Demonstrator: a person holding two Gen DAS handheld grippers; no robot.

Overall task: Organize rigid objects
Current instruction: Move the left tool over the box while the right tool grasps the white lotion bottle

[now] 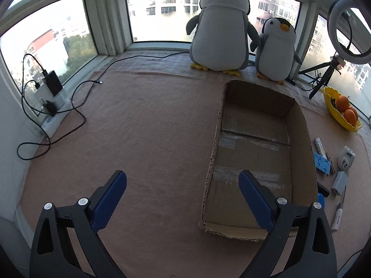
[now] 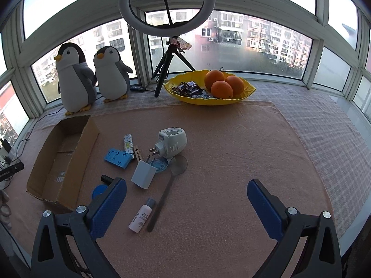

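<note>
While both grippers hang over the pink cloth (image 2: 220,162), nothing sits between either pair of pads. Left gripper (image 1: 182,199): jaws wide apart, empty, one pad over bare cloth, the other over the near end of the cardboard box (image 1: 301,125). Right gripper (image 2: 186,206): jaws wide apart, empty, above the cloth just right of the clutter.

One box, open-topped, nothing inside it. Loose items lie on the cloth just beside the box's right wall: one white plug-in device (image 2: 171,142), one white charger (image 2: 144,173), one blue block (image 2: 117,158), one patterned tube (image 2: 128,141), one white bottle (image 2: 142,217), one long-handled strainer (image 2: 178,165), one blue disc (image 2: 99,191) partly hidden by a pad, one small black cylinder (image 2: 107,178), one round bluish lid (image 2: 161,164) under the charger.

At the back: two plush penguins (image 2: 75,78), one yellow bowl (image 2: 245,92) with three oranges (image 2: 222,83) and a heap of wrapped sweets, count unclear; one ring light (image 2: 167,2) on a tripod.
</note>
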